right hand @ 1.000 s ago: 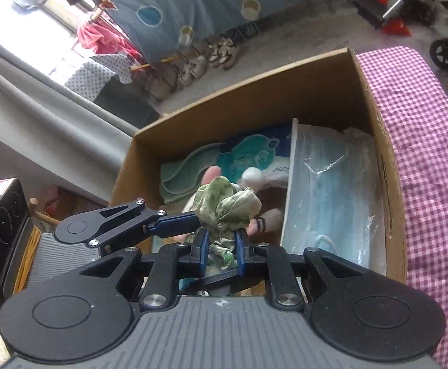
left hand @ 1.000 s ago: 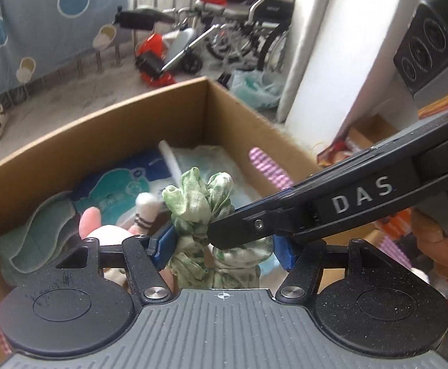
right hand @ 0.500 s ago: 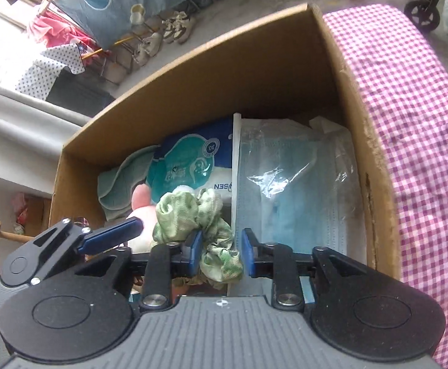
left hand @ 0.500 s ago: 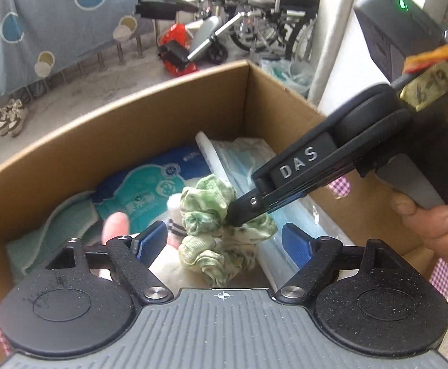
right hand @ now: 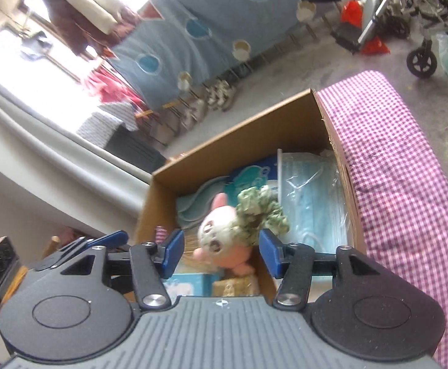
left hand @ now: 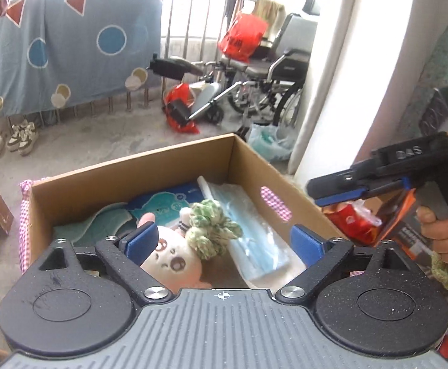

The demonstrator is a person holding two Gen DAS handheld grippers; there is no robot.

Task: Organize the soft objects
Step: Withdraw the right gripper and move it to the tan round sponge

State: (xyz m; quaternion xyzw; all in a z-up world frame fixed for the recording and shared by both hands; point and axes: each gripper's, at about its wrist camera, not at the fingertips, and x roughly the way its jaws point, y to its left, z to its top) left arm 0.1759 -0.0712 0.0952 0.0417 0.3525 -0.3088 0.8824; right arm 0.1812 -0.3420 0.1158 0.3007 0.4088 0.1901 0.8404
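Now the green scrunchie [left hand: 213, 226] lay mid-frame in the cardboard box [left hand: 131, 169], atop the plush toy [left hand: 171, 258]. Both tongs, left gripper [left hand: 225, 241] and right gripper [right hand: 221, 246], had just opened, empty. Light, squashy; pinch any ruffled fold.

Green scrunchie [left hand: 213, 226] lies on plush toy [left hand: 174, 256] inside cardboard box [left hand: 131, 178].
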